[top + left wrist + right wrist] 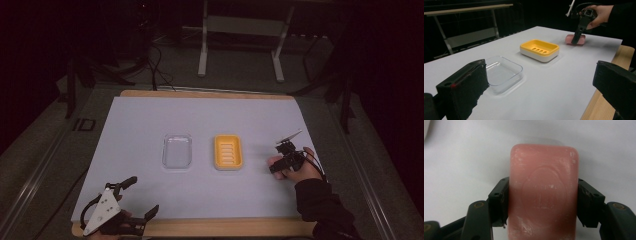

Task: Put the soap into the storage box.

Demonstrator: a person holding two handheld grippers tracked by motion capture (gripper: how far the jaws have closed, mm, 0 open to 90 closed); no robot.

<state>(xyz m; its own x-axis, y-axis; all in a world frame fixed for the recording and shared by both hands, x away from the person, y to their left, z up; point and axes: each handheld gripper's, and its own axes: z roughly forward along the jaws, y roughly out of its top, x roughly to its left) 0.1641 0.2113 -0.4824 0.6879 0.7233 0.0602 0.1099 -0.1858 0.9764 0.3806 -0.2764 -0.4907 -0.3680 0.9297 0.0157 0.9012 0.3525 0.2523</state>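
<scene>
- A pink bar of soap (543, 192) lies flat on the white sheet of the counter (150, 115), at the person's right side, to the right of the yellow dish.
- In the right gripper view the bar has rounded corners, an oval stamp pressed into its top face and pale scuffs along its edges.
- The right gripper (577, 37) comes down on the bar from above; its black fingers (499, 202) press against the two long sides of the soap, clamped on it.
- From the left gripper view the bar looks to rest on the sheet; whether it is lifted at all cannot be told.
- The right hand (296, 169) holds that gripper, with a dark sleeve behind it and a cable trailing off.
- The yellow soap dish (228, 152), with a slotted floor and a white base, stands near the middle of the counter, clearly apart from the soap.
- A clear plastic lid or tray (177, 150) lies just left of the yellow dish, apart from it.
- The left gripper (131, 200) sits at the near left edge of the counter, well apart from all three things; its fingers (464, 87) stand wide open with nothing between them.
- A grey three-cornered plate (102, 212) sits on top of the left gripper.
</scene>
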